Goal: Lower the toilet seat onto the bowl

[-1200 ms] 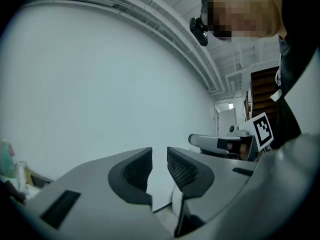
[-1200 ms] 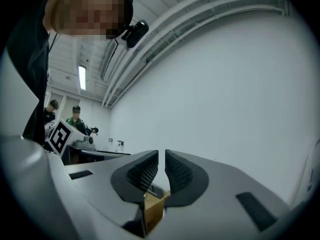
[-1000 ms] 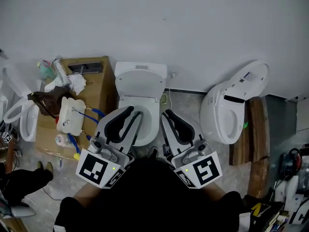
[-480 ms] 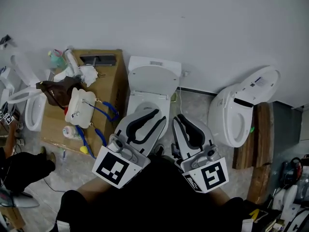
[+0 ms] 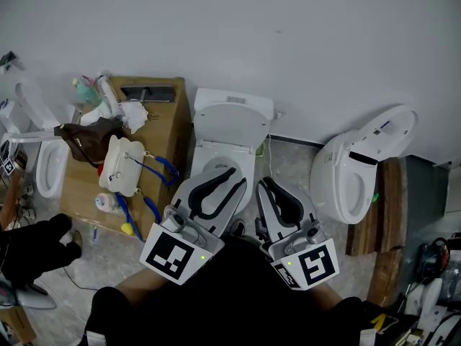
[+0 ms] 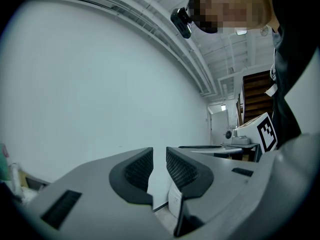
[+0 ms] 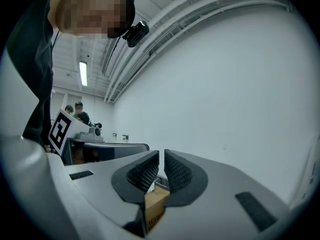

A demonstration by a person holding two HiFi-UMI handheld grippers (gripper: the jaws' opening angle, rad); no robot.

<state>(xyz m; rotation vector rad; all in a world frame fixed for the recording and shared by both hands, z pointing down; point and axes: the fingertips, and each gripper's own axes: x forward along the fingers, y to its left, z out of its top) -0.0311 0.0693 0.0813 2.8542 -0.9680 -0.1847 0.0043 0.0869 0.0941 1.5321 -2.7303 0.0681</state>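
**Left tongs** [image 5: 225, 175] [image 6: 159, 156]: jaws apart with a clear gap, nothing between them, only the white wall beyond.

**Right tongs** [image 5: 266, 186] [image 7: 161, 160]: jaws closed together, nothing held.

**Toilet seat** [image 5: 232, 125]: white, raised upright against the wall. It stands ahead of both tongs and past their tips, more in line with the left pair, and neither pair touches it.

**Bowl** [image 5: 204, 155]: white, uncovered, directly below the seat. In the head view the left tongs overlap its near part.

**Cardboard box** [image 5: 164, 132]: left of the left tongs, with a brown bag [image 5: 90, 137] and a white bag [image 5: 121, 166] on top.

**Second toilet** [image 5: 356, 168]: right of the right tongs, well apart, tilted beside wooden planks [image 5: 389, 207].
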